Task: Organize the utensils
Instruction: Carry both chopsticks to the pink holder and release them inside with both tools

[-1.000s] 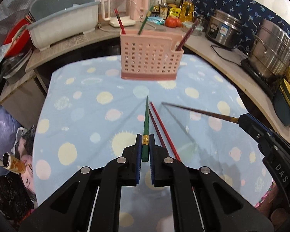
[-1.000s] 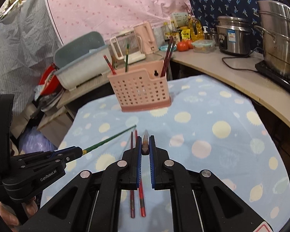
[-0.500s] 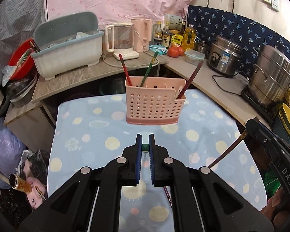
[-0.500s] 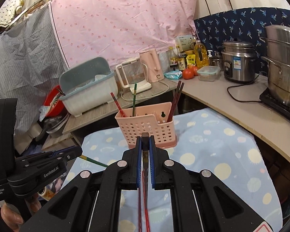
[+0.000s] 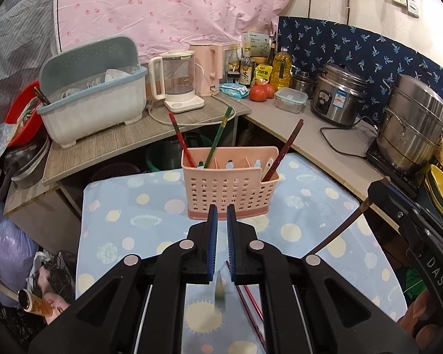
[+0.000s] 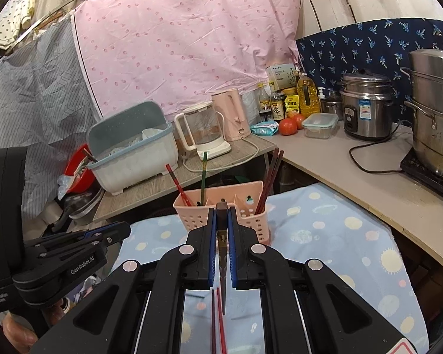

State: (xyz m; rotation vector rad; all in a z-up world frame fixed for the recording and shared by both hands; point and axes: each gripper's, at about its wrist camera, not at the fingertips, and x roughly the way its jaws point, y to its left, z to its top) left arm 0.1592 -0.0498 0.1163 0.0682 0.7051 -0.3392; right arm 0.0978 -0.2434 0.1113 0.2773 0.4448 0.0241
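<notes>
Ahead of both hand-held grippers, the bench carries a pink basket with chopsticks standing in its end slots. Right hand-held gripper is clenched on a dark chopstick near its thick end. Left hand-held gripper looks nearly closed; a blurred green stick hangs below. I judge these light, stiff, slippery; grip the thick end

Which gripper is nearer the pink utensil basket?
Probably the right gripper, holding a brown chopstick just before the pink utensil basket. The left gripper sits farther back.
</notes>
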